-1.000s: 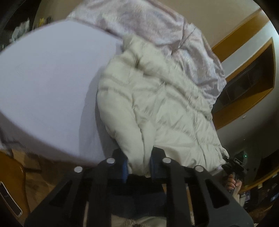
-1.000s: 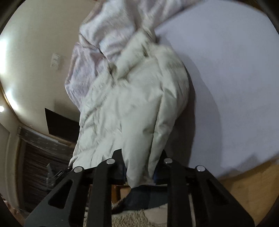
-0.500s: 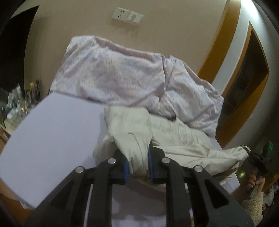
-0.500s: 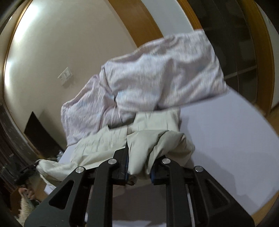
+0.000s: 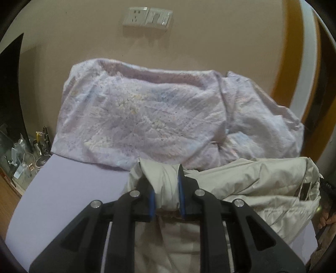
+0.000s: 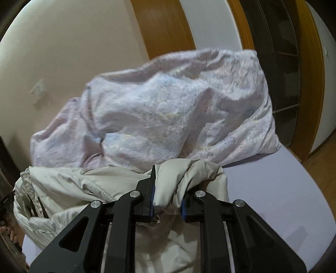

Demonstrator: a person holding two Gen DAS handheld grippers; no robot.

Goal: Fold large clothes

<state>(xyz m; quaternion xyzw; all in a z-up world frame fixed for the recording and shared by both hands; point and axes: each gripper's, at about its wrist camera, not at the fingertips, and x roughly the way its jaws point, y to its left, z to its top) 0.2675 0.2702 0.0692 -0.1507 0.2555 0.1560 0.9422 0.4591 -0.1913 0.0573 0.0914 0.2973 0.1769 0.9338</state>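
Broadly, the room is beige-walled, with a wall point(image 5: 210, 52) that carries a pale socket plate point(image 5: 148, 17) high above the bed. Orange-brown wooden door frames point(image 6: 166, 27) curve up on the right side, one of them beside a dark shelved opening point(image 6: 277, 63). Below the wall lies the bed point(image 5: 69, 189), its sheet a smooth pale lilac, bare on the near side. A crumpled quilt point(image 5: 147, 117) (lilac with faint speckled print) is heaped at the far end against the wall. In front of it, stretched across the sheet, is the cream padded jacket point(image 5: 262, 184), bunched and creased, with a thin cord hanging at one end. Left of the bed, low down, a cluttered heap of small glassy and metal items point(image 5: 23, 159) stands on a surface; what each one is cannot be made out. The left gripper point(image 5: 166, 189) is clenched on a thick fold of the jacket, its blue pads pressed into the cloth on both sides. The right gripper point(image 6: 167, 189) likewise grasps a bunched fold of the jacket point(image 6: 69, 189) at the other end. A hand point(image 5: 327, 218) shows at the far right edge of the left view.
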